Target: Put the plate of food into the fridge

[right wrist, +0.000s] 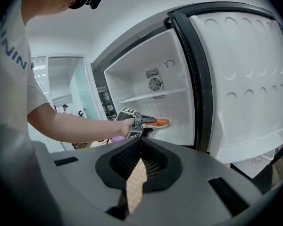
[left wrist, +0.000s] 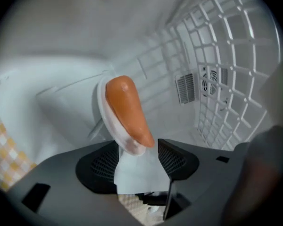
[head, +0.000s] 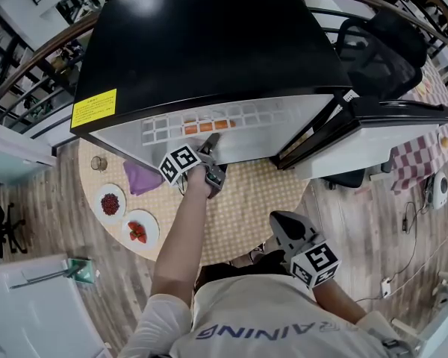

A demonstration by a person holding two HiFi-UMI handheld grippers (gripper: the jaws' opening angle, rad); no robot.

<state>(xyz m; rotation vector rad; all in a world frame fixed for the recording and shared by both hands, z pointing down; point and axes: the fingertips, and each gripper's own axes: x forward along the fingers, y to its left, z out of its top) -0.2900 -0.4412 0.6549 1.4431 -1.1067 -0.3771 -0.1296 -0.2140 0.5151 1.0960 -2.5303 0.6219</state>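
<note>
A white plate (left wrist: 114, 121) carrying a long orange piece of food (left wrist: 127, 109) rests inside the white fridge compartment (left wrist: 61, 55). My left gripper (left wrist: 137, 149) reaches into the fridge and is open; the plate's near rim lies between the pads, which do not press on it. From the right gripper view, the left gripper (right wrist: 142, 122) sits at the fridge's lower shelf with the plate (right wrist: 156, 123) just beyond it. In the head view the left gripper (head: 209, 155) is at the fridge opening. My right gripper (head: 284, 226) hangs low near my body, shut and empty.
The black-topped fridge (head: 209, 43) stands open, its door (head: 373, 136) swung out to the right. A wire shelf (left wrist: 226, 69) lines the inside. The round checked table (head: 246, 200) holds two plates of red food (head: 110, 203), a purple cloth (head: 140, 177) and a small glass (head: 98, 162).
</note>
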